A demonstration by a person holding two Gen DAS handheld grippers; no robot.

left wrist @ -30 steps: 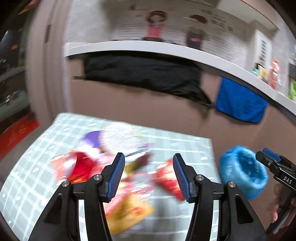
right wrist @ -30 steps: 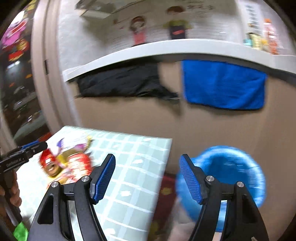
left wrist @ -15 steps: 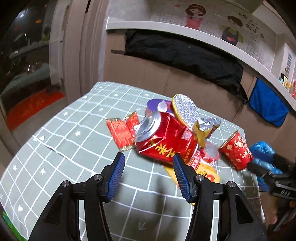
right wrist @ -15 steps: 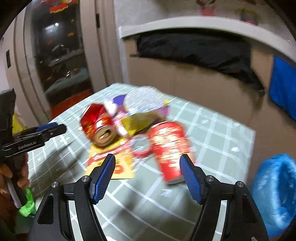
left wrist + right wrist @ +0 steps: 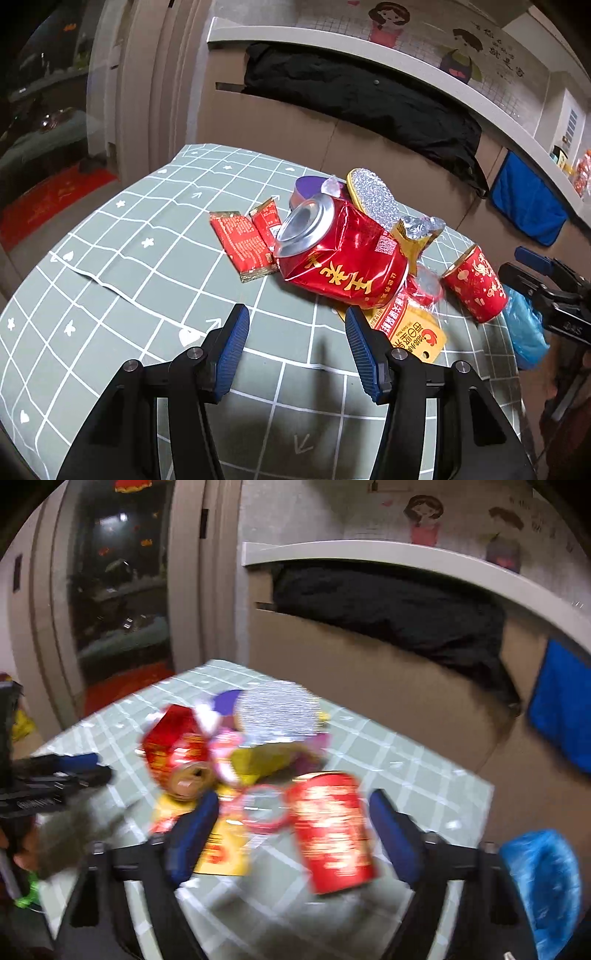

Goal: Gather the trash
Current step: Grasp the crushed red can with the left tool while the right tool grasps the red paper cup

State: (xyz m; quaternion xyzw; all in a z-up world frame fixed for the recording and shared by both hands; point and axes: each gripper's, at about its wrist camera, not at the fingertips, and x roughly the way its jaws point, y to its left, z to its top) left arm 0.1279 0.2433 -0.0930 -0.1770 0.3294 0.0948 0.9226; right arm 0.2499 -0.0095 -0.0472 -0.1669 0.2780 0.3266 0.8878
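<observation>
A pile of trash lies on the grey-green checked tablecloth (image 5: 110, 236). A crushed red can (image 5: 341, 254) lies on its side just beyond my open, empty left gripper (image 5: 295, 345). Red sachets (image 5: 243, 243) lie to its left, a yellow packet (image 5: 413, 328) under it, a silver foil lid (image 5: 373, 197) behind. A red paper cup (image 5: 334, 830) lies on its side between the fingers of my open right gripper (image 5: 291, 830), which is blurred. The cup also shows in the left wrist view (image 5: 474, 284). The crushed can shows in the right wrist view (image 5: 173, 749).
A bin lined with a blue bag (image 5: 546, 882) stands past the table's right edge. A cardboard wall (image 5: 295, 125) with a black cloth (image 5: 369, 96) and blue towel (image 5: 528, 203) backs the table. A white shelf (image 5: 369, 48) runs above.
Both grippers have swung from the bin side toward the trash pile and come lower. The right gripper now has the red cup between its open fingers.
</observation>
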